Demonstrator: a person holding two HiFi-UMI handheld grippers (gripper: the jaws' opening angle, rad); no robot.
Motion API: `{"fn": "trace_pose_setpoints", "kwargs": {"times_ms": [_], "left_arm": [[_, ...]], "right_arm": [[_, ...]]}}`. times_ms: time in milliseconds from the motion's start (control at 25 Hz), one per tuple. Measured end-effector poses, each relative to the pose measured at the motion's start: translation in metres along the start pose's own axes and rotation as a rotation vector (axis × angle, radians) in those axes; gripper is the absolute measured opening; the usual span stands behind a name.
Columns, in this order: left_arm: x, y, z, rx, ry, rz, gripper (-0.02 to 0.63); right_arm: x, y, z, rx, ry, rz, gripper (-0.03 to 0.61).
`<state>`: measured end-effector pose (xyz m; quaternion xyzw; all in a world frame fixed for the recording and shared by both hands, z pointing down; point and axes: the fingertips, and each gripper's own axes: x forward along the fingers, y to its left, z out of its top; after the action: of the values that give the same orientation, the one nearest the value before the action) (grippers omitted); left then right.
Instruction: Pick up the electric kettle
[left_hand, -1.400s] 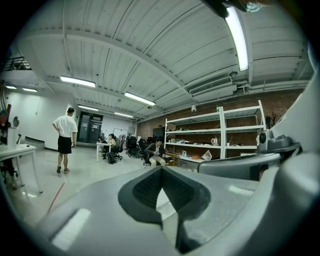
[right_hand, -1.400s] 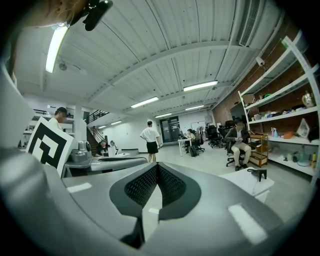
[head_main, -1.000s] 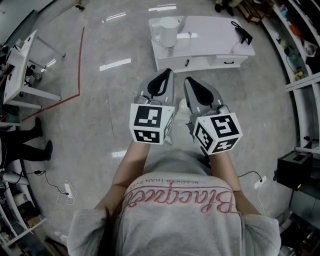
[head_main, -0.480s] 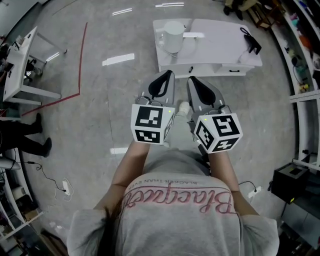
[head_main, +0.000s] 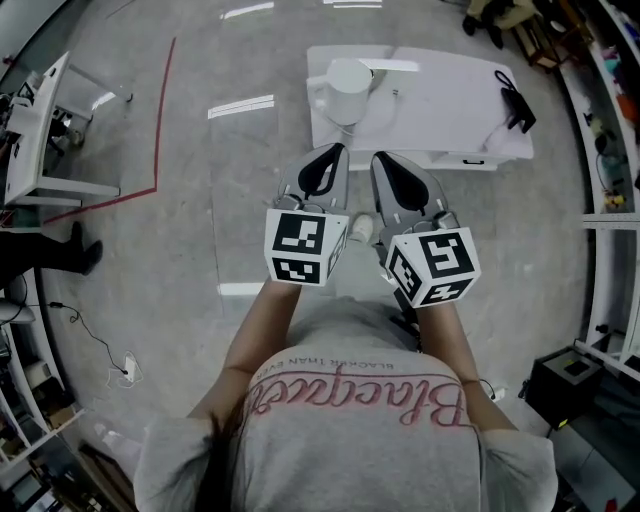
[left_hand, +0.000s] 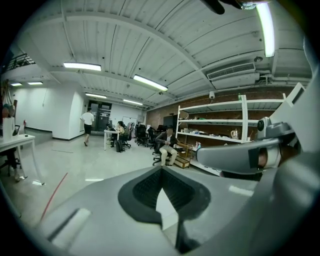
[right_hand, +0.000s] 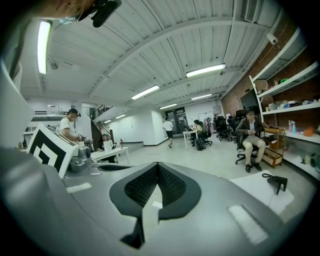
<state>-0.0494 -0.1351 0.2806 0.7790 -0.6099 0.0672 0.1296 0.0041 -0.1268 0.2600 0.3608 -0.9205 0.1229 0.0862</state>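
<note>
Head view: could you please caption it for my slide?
Left gripper and right gripper, shut and empty, short of the table bearing the electric kettle.

A glossy grey floor (head_main: 200, 200) shows streaks of reflected lamp light and a red line (head_main: 163, 120) at far left. A white desk (head_main: 450, 90) stands far ahead, a white table (head_main: 40, 130) at left, shelves (head_main: 612, 150) along the right and a black box (head_main: 572, 372) near right. A power strip (head_main: 128, 368) lies near left. Overhead, a white ribbed ceiling (left_hand: 125, 45) carries strip lights (left_hand: 150, 82). White racks (left_hand: 215, 130) stand before a brick wall (left_hand: 227, 99).
</note>
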Motion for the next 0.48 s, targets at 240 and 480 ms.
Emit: {"fn": "trace_pose_setpoints", "kwargs": {"times_ms": [240, 480], "left_arm": [[0.069, 0.021, 0.012, -0.034, 0.011, 0.059, 0.0], [0.117, 0.046, 0.016, 0.024, -0.016, 0.108, 0.0]], "right_arm": [[0.048, -0.055, 0.013, -0.023, 0.03, 0.047, 0.02], [0.089, -0.095, 0.022, -0.135, 0.058, 0.1, 0.02]]}}
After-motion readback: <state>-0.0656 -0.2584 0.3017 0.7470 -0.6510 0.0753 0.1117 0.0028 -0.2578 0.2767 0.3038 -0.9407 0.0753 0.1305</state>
